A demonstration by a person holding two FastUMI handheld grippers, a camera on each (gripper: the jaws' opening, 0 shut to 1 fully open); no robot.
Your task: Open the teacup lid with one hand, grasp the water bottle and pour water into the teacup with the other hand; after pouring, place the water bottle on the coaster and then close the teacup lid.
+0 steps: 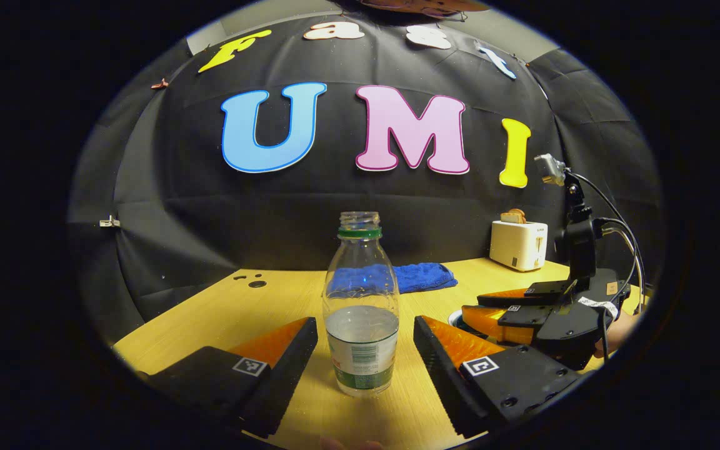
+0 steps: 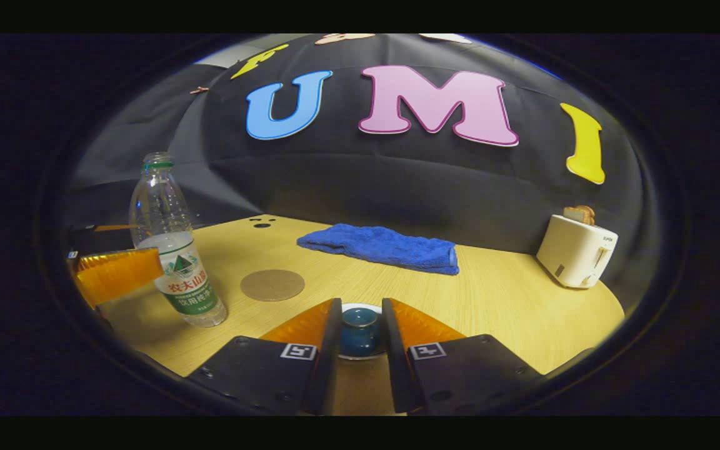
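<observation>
While the left gripper [image 1: 365, 340] brackets the bottle [image 1: 360, 306], jaws apart | right gripper [image 2: 360, 334] nearly closed around the lid [image 2: 360, 326] — contact unclear | risk: an off-centre squeeze tips the uncapped bottle — spill.

The left gripper view sits low over the wooden table [image 1: 241, 312], facing the black cloth wall, with the water bottle [image 1: 360, 306] close at 12 o'clock. The right gripper view looks the same way from farther right, close above the teacup [image 2: 360, 329]. Both share the bottle [image 2: 175, 250], blue towel [image 2: 385, 248] at 12 and toaster [image 2: 575, 250] at 3 o'clock.
</observation>
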